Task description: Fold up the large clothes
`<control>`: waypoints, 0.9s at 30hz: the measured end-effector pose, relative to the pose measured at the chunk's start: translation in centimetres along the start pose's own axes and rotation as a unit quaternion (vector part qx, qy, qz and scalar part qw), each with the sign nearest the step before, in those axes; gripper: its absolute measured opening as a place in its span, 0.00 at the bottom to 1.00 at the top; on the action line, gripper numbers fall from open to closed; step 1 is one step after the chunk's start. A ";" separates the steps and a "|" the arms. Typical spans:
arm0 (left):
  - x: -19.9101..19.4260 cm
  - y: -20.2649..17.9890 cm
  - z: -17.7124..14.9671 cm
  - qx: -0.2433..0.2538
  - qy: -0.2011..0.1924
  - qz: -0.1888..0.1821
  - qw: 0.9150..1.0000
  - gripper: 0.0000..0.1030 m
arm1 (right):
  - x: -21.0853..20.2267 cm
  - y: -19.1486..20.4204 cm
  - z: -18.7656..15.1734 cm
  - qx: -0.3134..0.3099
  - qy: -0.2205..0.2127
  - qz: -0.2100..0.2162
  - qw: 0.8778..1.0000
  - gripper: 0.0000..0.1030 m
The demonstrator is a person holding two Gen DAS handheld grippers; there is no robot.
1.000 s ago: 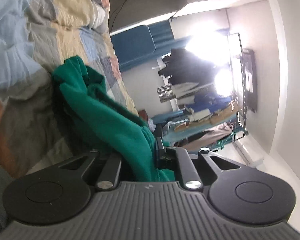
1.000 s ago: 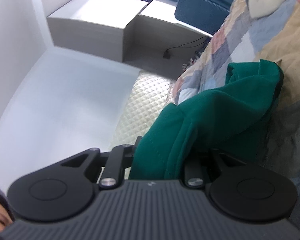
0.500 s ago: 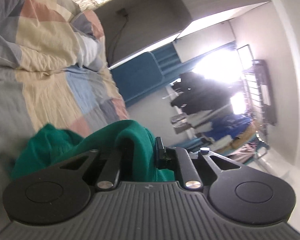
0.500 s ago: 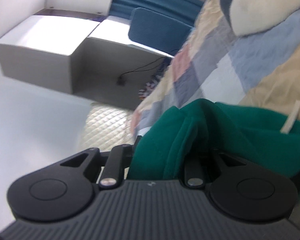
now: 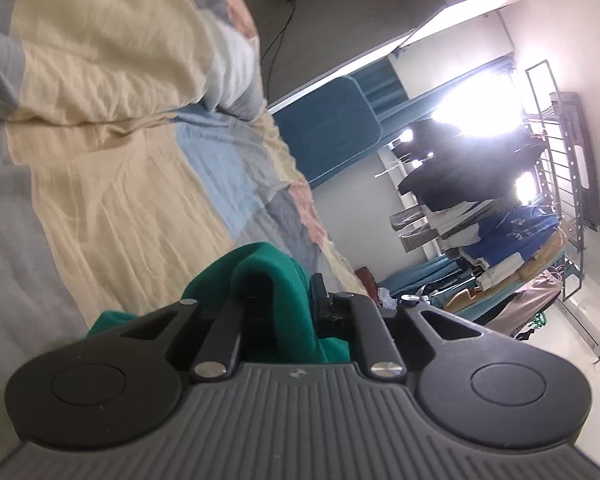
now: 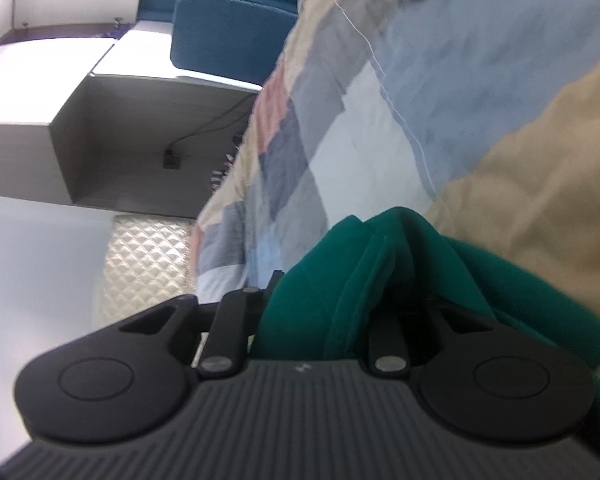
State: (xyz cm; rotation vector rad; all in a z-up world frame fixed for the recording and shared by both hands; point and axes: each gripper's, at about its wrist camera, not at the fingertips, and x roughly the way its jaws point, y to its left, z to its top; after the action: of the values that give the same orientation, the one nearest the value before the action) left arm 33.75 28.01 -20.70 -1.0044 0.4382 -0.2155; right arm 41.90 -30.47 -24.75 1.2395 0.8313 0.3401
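**Both grippers clamped on green cloth above the patchwork bed**

While the left wrist view tilts steeply, the left gripper (image 5: pixel 288 300) sits at about 6 o'clock with its jaws nearly together, pinching a bunched fold of the green fleece garment (image 5: pixel 260 276). The cloth humps up between the black fingers and spills toward 8 o'clock, lying just above the patchwork quilt of cream, grey, blue and pink squares (image 5: pixel 112 184), which fills the frame from 8 to 12 o'clock. A dark blue padded headboard (image 5: pixel 332 124) stands at 1 o'clock. Toward 3 o'clock, a metal rack of hanging clothes (image 5: pixel 500 240) shows against bright window glare.

In the right wrist view, the right gripper (image 6: pixel 332 308) also sits at 6 o'clock, its jaws closed on a thicker wad of the same green fleece garment (image 6: pixel 364 264), with folds trailing toward 4 o'clock. The patchwork quilt (image 6: pixel 440 100) spreads from 12 to 3 o'clock, close behind the cloth. A grey cabinet (image 6: pixel 100 152) and a black cable (image 6: pixel 204 128) lie at 10 o'clock; the picture is blurred.
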 end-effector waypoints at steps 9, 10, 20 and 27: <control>3.1 3.2 0.3 -0.029 0.014 0.004 0.999 0.13 | 2.0 -1.0 0.8 -0.008 0.007 -0.004 1.000 0.26; 3.0 2.9 0.4 -0.019 0.013 0.003 1.000 0.13 | 1.7 -0.9 0.6 -0.011 0.006 -0.001 1.000 0.26; -2.8 -3.3 -0.8 0.056 -0.002 -0.011 0.998 0.72 | -3.2 4.3 -1.8 -0.110 0.000 0.013 0.994 0.76; -8.5 -6.7 -3.3 0.143 -0.010 0.053 0.988 0.74 | -9.7 7.4 -5.4 -0.173 -0.055 0.003 0.983 0.76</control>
State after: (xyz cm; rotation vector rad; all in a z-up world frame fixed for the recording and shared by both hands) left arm 24.85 25.09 -14.37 -0.7003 0.4269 -0.1668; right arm 33.04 -30.63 -14.76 0.9268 0.6416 0.4005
